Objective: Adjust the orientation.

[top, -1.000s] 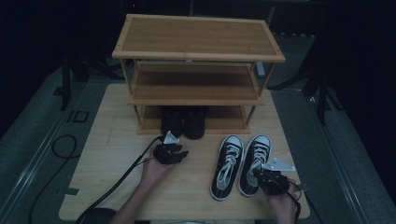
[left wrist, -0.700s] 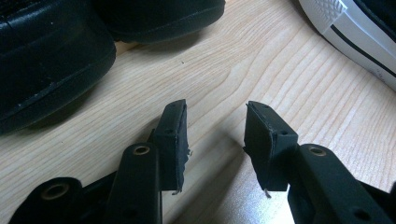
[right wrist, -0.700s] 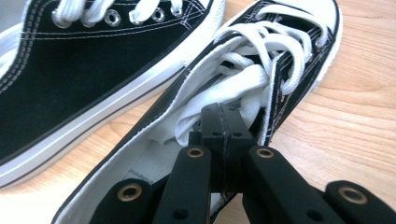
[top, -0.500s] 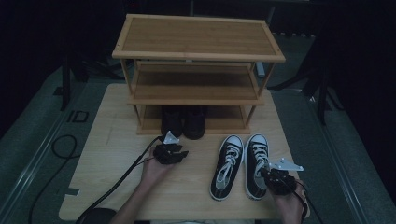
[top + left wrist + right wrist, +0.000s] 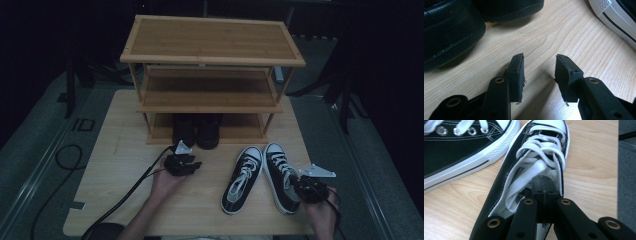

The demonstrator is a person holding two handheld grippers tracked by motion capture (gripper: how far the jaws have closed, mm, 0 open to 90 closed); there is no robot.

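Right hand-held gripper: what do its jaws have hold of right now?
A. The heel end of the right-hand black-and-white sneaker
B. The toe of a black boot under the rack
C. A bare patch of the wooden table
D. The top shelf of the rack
A: in the right gripper view the right hand-held gripper has its jaws shut together on the heel end of the right-hand sneaker, by the white laces.
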